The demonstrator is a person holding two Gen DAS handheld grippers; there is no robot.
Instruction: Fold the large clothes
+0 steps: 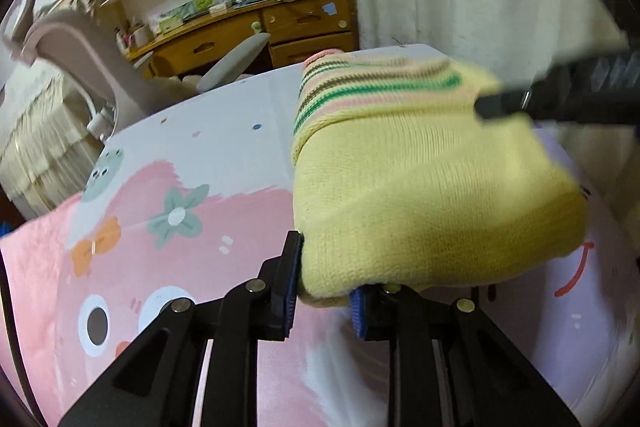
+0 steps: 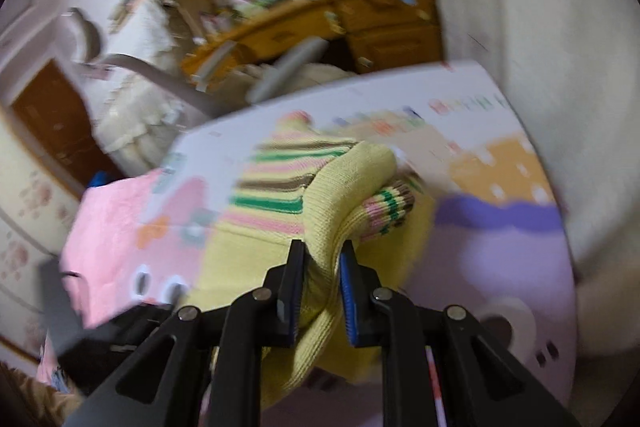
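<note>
Yellow knitted sweater with green, pink, brown stripes (image 1: 420,171): lying on pastel cartoon-print sheet (image 1: 132,227). Left gripper (image 1: 324,291): clenched on near yellow edge. Right gripper (image 2: 322,291): clamped on bunched yellow fold. Risk: thick knit slipping from pads, fold collapsing askew.

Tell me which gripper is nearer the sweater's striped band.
Right. The right gripper pinches a fold of the yellow sweater just beside the striped band; the left gripper clamps the plain edge, farther from it.
</note>
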